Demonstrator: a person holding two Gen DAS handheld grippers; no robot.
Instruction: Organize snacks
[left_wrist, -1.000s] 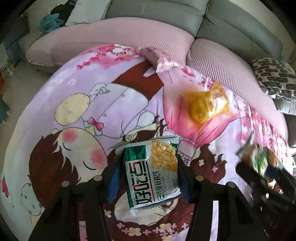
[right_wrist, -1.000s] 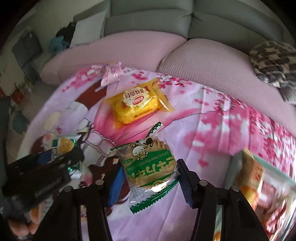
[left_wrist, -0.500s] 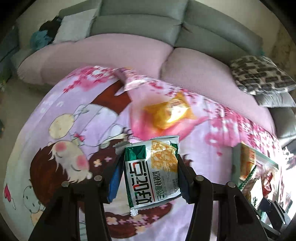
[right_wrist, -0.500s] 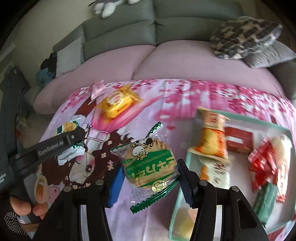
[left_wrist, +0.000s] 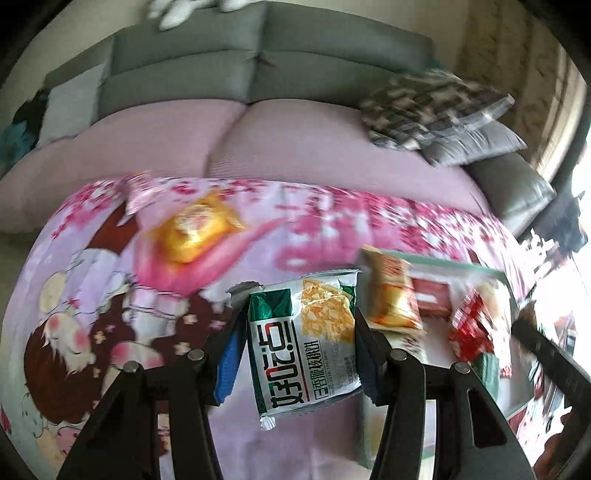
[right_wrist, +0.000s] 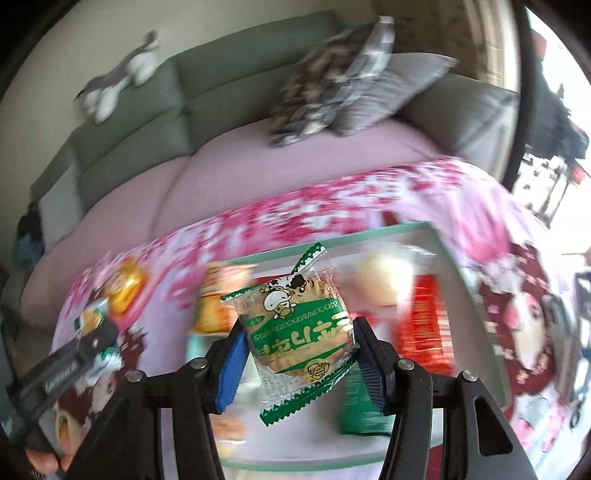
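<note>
Tray: mint-rimmed tray (right_wrist: 424, 230) lying flat on the cartoon blanket (left_wrist: 110, 295) that covers the tabletop; taken as the landmark for every place below. Already holds several packets, blurred — a red one and an orange one can be made out.

Right tongs: right tongs (right_wrist: 299, 354) clamped on the green-and-clear biscuit packet (right_wrist: 295, 325), pads pressing its two side edges. Packet hangs directly over the tray's interior, toward the tray's near-left part; its long axis runs away from the camera, tilted a little to the right.

Left tongs: left tongs (left_wrist: 295, 339) clamped on the white-and-green snack pouch (left_wrist: 303, 339), held by its long sides. Pouch sits over the blanket just outside the tray's left rim — not yet above it. Long axis runs along the tongs, pointing roughly away from the camera.

Key relation: the right hand is nearer; its packet already has tray under it, so a lowering and release looks like all that remains. The left must go sideways, rightward across the rim, first.

Outside tray: a yellow packet (left_wrist: 192, 232) lies on the blanket well left of the tray.
</note>
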